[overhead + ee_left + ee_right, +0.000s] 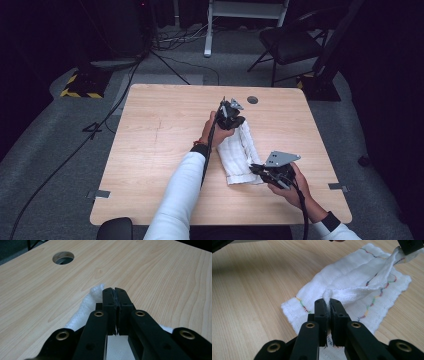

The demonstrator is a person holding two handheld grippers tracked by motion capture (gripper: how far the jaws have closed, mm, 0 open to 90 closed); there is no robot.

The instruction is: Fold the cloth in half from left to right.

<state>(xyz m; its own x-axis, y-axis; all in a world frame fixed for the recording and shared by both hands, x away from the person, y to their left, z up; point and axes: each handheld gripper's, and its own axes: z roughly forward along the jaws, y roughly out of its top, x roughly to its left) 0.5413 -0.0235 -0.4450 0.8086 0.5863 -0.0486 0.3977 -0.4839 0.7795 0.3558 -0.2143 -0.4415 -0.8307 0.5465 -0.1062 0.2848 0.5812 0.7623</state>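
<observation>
Dim lab or studio, floor cables, hazard-taped stand base, folding chair

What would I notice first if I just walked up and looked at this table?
A white cloth with wiggly coloured stitching lies right of the middle of the wooden table. The left gripper pinches its far end, and the right gripper pinches its near edge, pulling one edge up into a ridge between them. A round hole sits near the table's far edge.

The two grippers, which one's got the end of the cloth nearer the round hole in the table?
The left gripper. It pinches the white cloth at its far end, just short of the hole, while the right gripper pinches the near end.
</observation>
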